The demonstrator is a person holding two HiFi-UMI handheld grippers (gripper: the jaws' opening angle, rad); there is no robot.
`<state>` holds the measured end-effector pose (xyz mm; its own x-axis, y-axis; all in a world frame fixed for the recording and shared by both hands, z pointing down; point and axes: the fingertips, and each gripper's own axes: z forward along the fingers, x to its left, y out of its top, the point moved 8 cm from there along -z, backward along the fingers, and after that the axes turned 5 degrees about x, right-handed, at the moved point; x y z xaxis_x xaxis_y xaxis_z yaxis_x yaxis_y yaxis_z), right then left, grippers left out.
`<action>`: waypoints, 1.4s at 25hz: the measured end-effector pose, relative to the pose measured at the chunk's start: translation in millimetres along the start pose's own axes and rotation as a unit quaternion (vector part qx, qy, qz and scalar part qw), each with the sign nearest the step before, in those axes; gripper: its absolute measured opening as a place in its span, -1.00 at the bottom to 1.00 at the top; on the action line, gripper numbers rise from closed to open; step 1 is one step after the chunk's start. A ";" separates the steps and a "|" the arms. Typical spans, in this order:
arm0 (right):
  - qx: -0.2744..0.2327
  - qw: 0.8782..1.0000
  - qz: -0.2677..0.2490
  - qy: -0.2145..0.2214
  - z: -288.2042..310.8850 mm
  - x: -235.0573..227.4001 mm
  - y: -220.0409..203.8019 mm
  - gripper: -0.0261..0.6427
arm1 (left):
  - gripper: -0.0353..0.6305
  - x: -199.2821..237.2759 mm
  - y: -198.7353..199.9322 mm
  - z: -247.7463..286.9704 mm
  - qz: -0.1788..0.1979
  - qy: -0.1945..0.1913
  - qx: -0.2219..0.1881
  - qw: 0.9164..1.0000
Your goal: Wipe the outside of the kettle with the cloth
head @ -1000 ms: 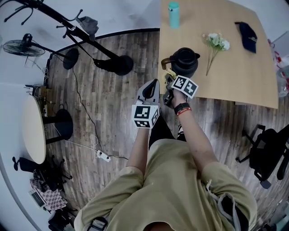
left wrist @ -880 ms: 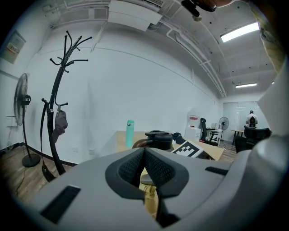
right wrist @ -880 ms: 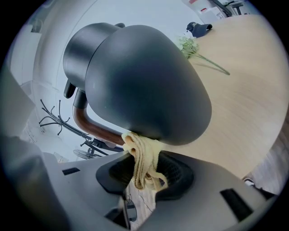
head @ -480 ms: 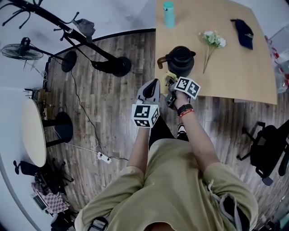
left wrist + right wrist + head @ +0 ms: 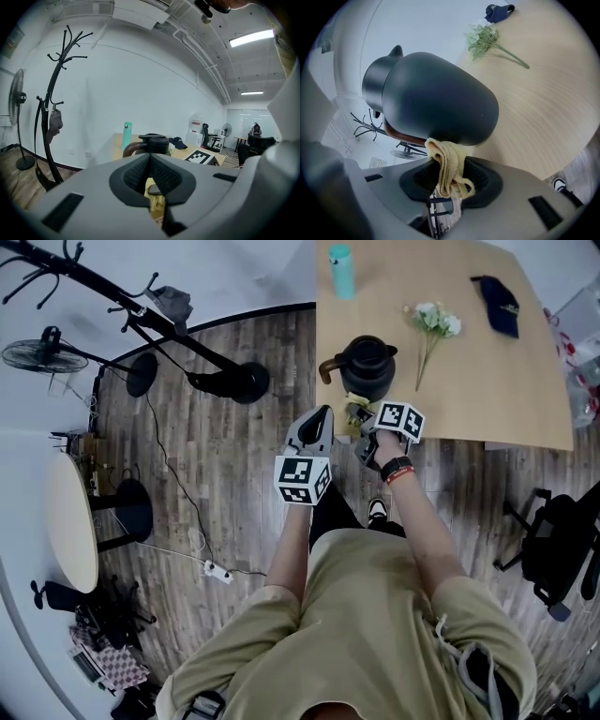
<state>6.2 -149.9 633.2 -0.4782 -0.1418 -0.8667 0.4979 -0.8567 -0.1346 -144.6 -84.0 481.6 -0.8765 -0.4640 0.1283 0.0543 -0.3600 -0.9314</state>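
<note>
Kettle (image 5: 366,367): black, upright on the counter (image 5: 487,381) near its front edge, handle toward my left.
My right hand-held gripper (image 5: 449,183): clenched on the yellow cloth (image 5: 446,164), whose bunched tip touches the kettle's lower wall.
My left hand-held gripper (image 5: 150,180): jaws pressed together, nothing between them, just beside the right one.

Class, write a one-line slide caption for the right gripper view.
Right claw holds a yellow cloth at the black kettle on the table.

Right gripper (image 5: 361,418) is extended forward, jaws pinched on the cloth (image 5: 449,166). Left gripper (image 5: 322,414) sits just beside it — jaws together, empty.
</note>
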 end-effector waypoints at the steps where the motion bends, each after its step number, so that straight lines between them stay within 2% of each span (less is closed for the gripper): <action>1: 0.007 1.000 0.001 0.006 -2.1 -2.0 1.7 -0.50 | -0.83 -1.5 -0.1 1.1 0.000 -0.001 0.001 1.000; 6: 0.033 0.999 0.016 0.029 -13.7 -11.8 8.0 -0.50 | -0.83 -5.8 -0.6 4.9 0.001 -0.004 0.003 1.000; 12: 0.048 0.998 0.011 0.033 -27.9 -19.3 16.4 -0.50 | -0.83 -10.1 -1.0 9.7 0.000 -0.005 0.006 1.000; 27: 0.015 0.999 0.012 0.031 -56.2 -33.6 34.0 -0.50 | -0.83 -25.5 -1.0 22.8 0.003 -0.016 0.011 1.000; 35: -0.011 1.000 0.005 0.005 -68.9 -39.8 49.8 -0.50 | -0.83 -29.2 -0.2 28.5 0.003 -0.020 0.012 1.000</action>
<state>99.8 -152.8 627.9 -0.4660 -0.1442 -0.8729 0.5180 -0.8443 -0.1370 -105.4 -93.5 487.7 -0.8565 -0.4978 0.1367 0.0714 -0.3764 -0.9237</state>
